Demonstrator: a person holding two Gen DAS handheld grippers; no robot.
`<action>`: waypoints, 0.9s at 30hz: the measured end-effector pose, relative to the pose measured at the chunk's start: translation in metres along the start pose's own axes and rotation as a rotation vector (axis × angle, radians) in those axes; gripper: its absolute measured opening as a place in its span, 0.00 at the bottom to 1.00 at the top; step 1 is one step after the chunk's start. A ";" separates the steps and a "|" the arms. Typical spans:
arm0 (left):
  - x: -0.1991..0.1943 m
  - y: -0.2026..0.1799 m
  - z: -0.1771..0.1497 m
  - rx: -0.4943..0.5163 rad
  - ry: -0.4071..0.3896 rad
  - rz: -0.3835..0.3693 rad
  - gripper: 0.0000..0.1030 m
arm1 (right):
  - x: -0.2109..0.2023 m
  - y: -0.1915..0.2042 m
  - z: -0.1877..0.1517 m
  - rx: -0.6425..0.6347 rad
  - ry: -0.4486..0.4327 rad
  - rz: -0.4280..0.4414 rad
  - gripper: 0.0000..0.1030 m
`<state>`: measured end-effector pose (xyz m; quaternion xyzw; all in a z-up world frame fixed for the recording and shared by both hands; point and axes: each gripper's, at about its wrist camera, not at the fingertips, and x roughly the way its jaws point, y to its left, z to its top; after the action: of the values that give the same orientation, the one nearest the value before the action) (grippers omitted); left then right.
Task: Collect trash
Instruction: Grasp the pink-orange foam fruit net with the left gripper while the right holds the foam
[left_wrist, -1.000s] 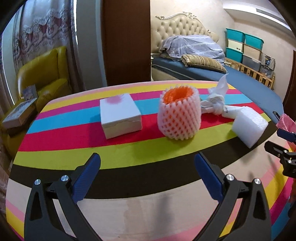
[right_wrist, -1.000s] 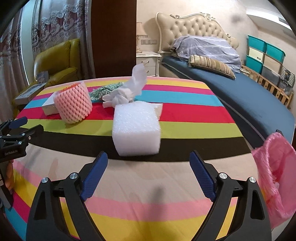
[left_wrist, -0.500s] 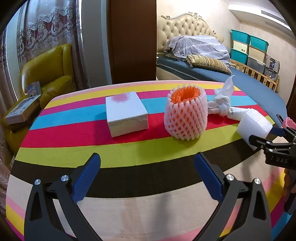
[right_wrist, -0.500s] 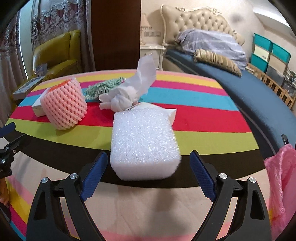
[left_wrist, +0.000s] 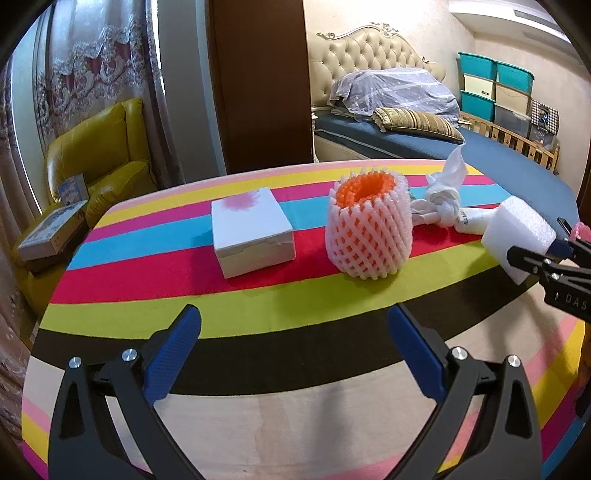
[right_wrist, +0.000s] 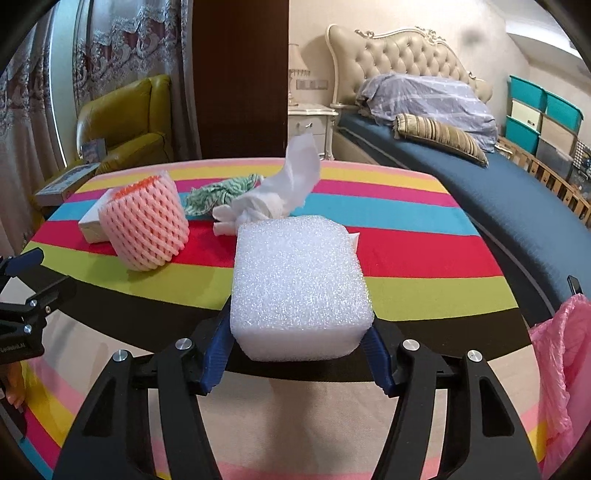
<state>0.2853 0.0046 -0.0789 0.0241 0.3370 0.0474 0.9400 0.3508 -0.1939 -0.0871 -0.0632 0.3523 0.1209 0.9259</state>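
My right gripper (right_wrist: 297, 341) is shut on a white foam block (right_wrist: 297, 280), its blue pads pressed against both sides. The block still rests on the striped table (right_wrist: 424, 254). It also shows in the left wrist view (left_wrist: 519, 234), with the right gripper (left_wrist: 554, 258) at its near end. My left gripper (left_wrist: 293, 350) is open and empty above the table's near part. Ahead of it stand a pink foam fruit net (left_wrist: 369, 229) and a white box (left_wrist: 251, 230). A knotted white tissue (right_wrist: 273, 199) and a green patterned scrap (right_wrist: 221, 190) lie behind the block.
A pink plastic bag (right_wrist: 561, 369) hangs at the table's right edge. A bed (right_wrist: 498, 184) runs along the right, a yellow armchair (left_wrist: 99, 162) stands at the left, and a dark wooden post (left_wrist: 258, 85) rises behind the table.
My right gripper moved forward around the foam block and closed on its sides. My left gripper stayed open, shifting only slightly.
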 end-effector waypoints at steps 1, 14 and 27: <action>0.000 -0.001 0.000 0.006 -0.003 -0.005 0.95 | -0.001 -0.001 0.000 0.005 -0.006 0.001 0.58; 0.017 -0.027 0.032 0.076 -0.020 -0.085 0.94 | -0.012 -0.006 -0.003 0.036 -0.056 0.012 0.58; 0.061 -0.054 0.057 0.098 0.013 -0.090 0.43 | -0.020 -0.008 -0.004 0.041 -0.089 0.024 0.58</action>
<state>0.3726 -0.0438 -0.0774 0.0547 0.3456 -0.0116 0.9367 0.3359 -0.2055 -0.0770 -0.0343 0.3137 0.1273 0.9403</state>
